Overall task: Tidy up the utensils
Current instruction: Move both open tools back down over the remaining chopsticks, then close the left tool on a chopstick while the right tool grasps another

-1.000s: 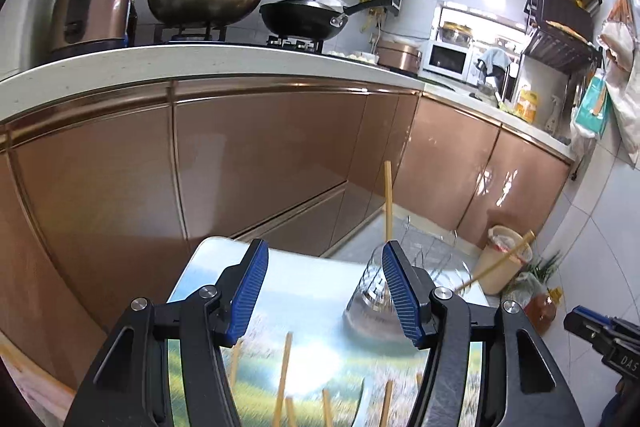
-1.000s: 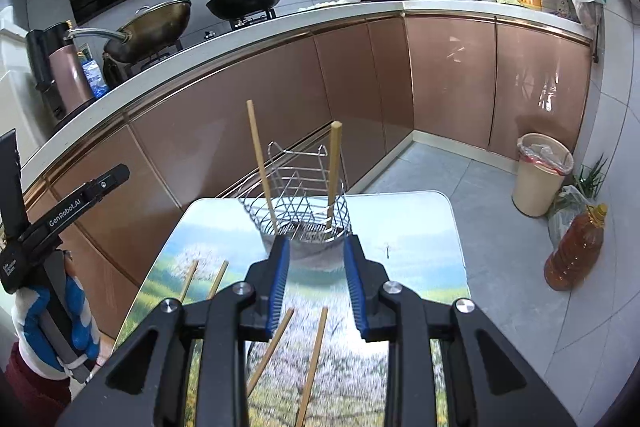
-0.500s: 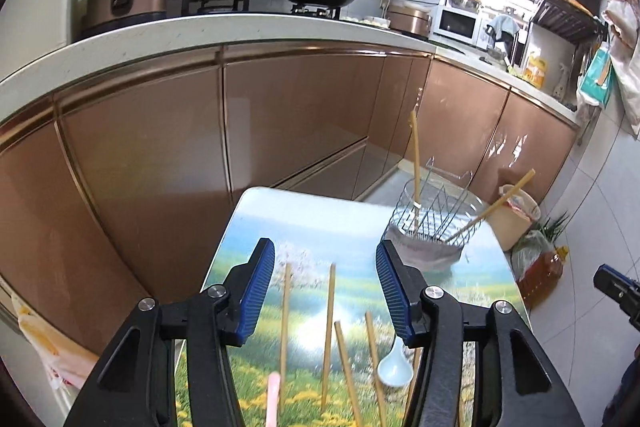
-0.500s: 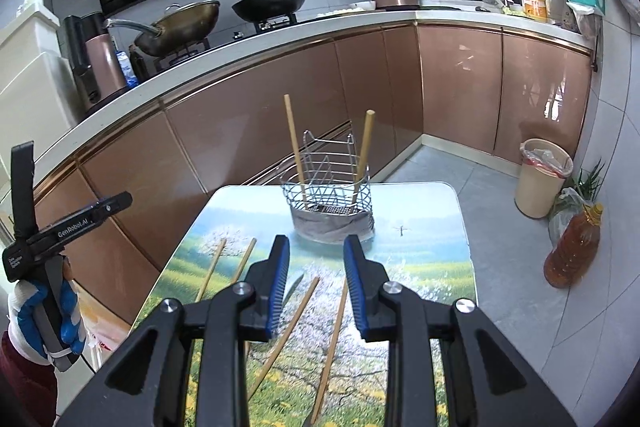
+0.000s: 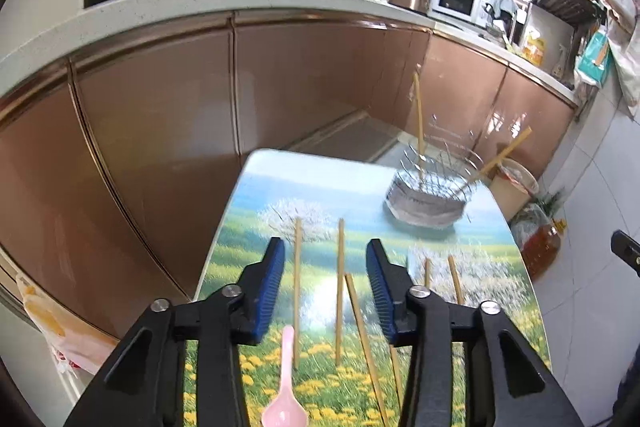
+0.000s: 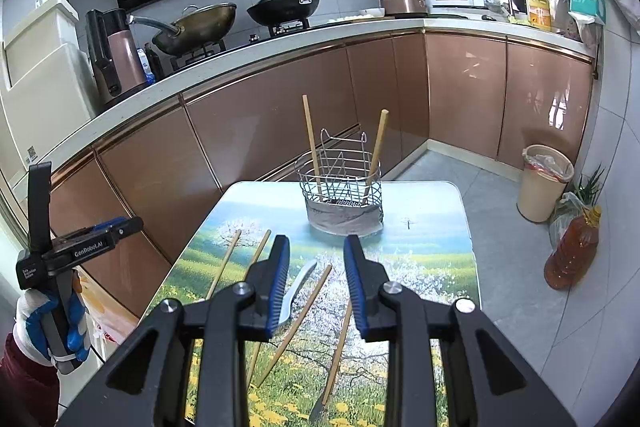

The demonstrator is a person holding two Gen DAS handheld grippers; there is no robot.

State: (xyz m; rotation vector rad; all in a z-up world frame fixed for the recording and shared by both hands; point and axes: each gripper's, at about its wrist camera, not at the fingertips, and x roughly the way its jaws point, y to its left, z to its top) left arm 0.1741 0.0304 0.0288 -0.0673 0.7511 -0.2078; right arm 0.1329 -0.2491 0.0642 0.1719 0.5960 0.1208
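My left claw [image 5: 325, 287] hangs above the near half of the small table with the printed meadow-and-blossom top [image 5: 248, 195], its blue-padded jaws drawing together with nothing pinched yet. Two pale wooden chopsticks [image 5: 297, 291] lie flat on the table between the pads, running straight away from me; a third [image 5: 362, 331] slants off just inside my right-hand pad. Below and close to me lies a pink plastic spoon [image 5: 285, 387], bowl nearest. More chopsticks [image 5: 454, 279] lie beyond my right finger.

My right claw [image 6: 316, 281] hovers over the same table, jaws parted a little and empty. Beneath its gap a wooden chopstick [image 6: 308, 311] slants across the table, with a white spoon [image 6: 298, 287] just beside my left-hand pad and another chopstick [image 6: 344, 335] under my right one. Two further chopsticks [image 6: 226, 261] lie off to the left.

Straight ahead, at the table's far end, stands the wire utensil basket with a grey wrapped base [image 6: 344, 195], two chopsticks [image 6: 311, 143] standing tilted in it. Far left, a gloved hand [image 6: 48, 323] grips my other claw's handle.
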